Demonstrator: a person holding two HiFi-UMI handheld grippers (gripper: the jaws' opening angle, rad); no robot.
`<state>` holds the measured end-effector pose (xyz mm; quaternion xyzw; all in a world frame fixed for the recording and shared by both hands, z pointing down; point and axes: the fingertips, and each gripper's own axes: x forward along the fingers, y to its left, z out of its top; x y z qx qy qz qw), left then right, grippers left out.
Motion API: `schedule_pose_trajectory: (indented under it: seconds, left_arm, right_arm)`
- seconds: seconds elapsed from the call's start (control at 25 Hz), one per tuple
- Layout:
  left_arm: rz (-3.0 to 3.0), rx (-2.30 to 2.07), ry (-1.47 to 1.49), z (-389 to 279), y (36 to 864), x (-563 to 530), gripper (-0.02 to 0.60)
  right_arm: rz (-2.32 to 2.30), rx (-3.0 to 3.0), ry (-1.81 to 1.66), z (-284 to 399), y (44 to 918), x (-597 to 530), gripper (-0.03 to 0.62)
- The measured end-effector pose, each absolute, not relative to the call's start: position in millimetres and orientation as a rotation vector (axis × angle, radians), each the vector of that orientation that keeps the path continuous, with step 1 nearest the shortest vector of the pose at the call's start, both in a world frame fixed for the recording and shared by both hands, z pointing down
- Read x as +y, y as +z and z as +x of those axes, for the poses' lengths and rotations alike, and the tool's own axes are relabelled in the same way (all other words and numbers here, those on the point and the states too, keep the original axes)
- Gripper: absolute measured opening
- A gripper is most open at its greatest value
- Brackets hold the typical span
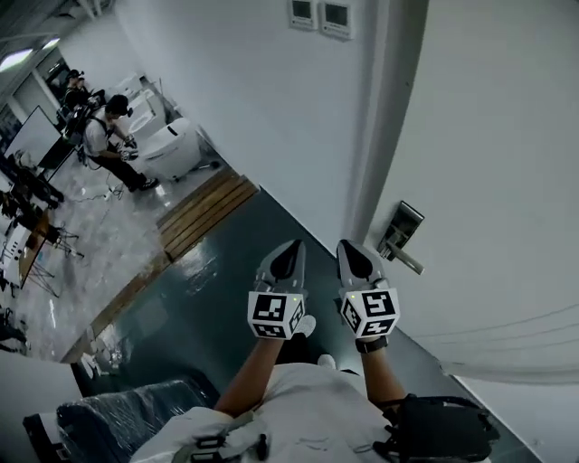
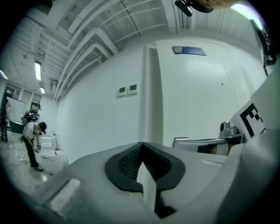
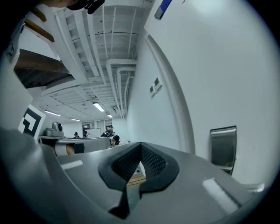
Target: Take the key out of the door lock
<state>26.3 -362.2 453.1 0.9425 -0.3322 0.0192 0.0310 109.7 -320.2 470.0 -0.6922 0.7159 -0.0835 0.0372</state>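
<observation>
The white door (image 1: 488, 172) fills the right of the head view. Its metal lock plate (image 1: 404, 223) carries a lever handle (image 1: 403, 259). I cannot make out a key in any view. My left gripper (image 1: 290, 250) and right gripper (image 1: 349, 248) hang side by side in front of me, both shut and empty, left of and a little below the lock. In the right gripper view the lock plate (image 3: 223, 146) stands to the right of the shut right gripper (image 3: 141, 145). The left gripper (image 2: 142, 145) points at the door frame (image 2: 151, 96), jaws together.
A white wall (image 1: 253, 99) with two wall panels (image 1: 321, 14) runs left of the door. The dark floor (image 1: 208, 289) meets a wooden strip (image 1: 204, 212). People (image 1: 109, 140) work by white equipment far to the left. A blue-covered object (image 1: 127, 416) lies near my feet.
</observation>
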Motion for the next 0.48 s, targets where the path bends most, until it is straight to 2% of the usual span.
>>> schedule_pose_trajectory:
  seconds: [0.28,0.48]
  left_arm:
    - [3.059,-0.537,-0.034,139,429,-377,0.003]
    - [3.087,-0.264,-0.016,185,429,-379,0.005]
  right_arm:
    - [-2.435,1.904,-0.182,198,450,-318,0.005]
    - [-2.591,1.700,-0.164,231,444,-315,0.005]
